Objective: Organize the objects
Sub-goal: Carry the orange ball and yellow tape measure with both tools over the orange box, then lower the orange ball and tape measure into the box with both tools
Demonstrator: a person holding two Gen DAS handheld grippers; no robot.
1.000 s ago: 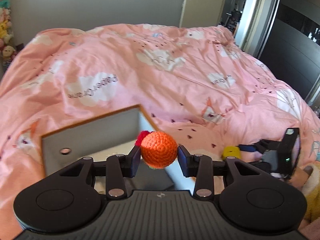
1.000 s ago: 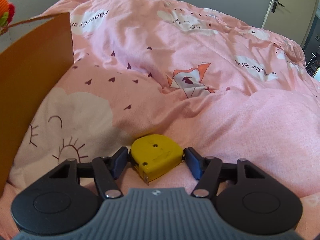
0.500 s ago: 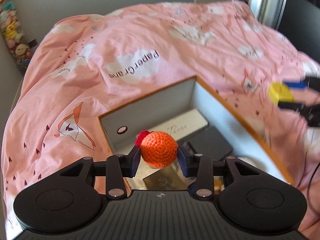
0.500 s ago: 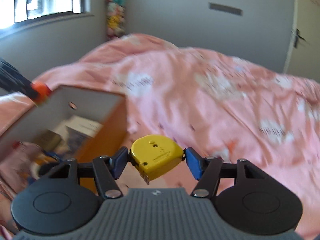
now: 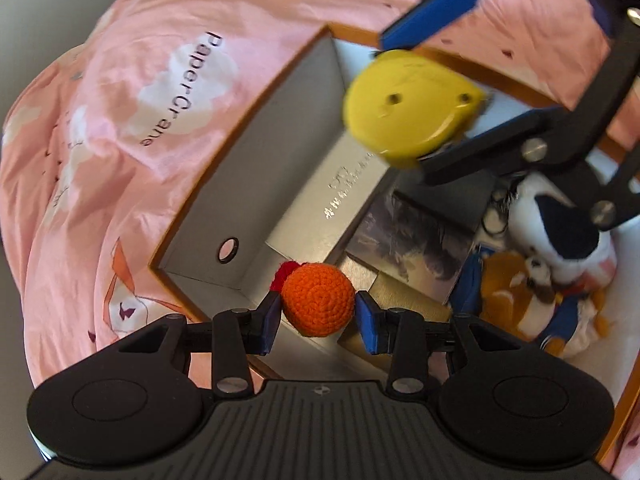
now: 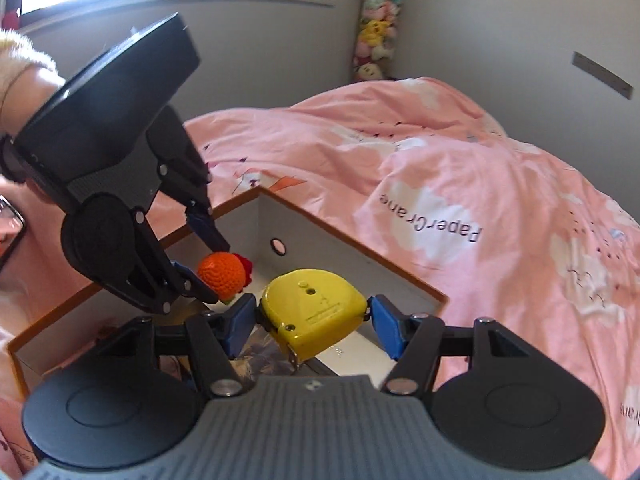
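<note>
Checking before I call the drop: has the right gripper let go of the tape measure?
No. The right gripper holds the tape measure between its pads above the box.

We see the box (image 5: 276, 128) sitting on the bed (image 5: 120, 120), with flat cases (image 5: 348, 184) and plush toys (image 5: 540, 272) inside; above it our left hand-held gripper (image 5: 318, 312) holds the crocheted ball (image 5: 318, 304), the right hand-held gripper (image 6: 312, 320) the tape measure (image 6: 314, 314) beside it

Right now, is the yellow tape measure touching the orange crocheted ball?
Apart. The right wrist view shows the crocheted ball and tape measure separated by a blue finger pad, and the left wrist view shows them well separated over the box.
</note>
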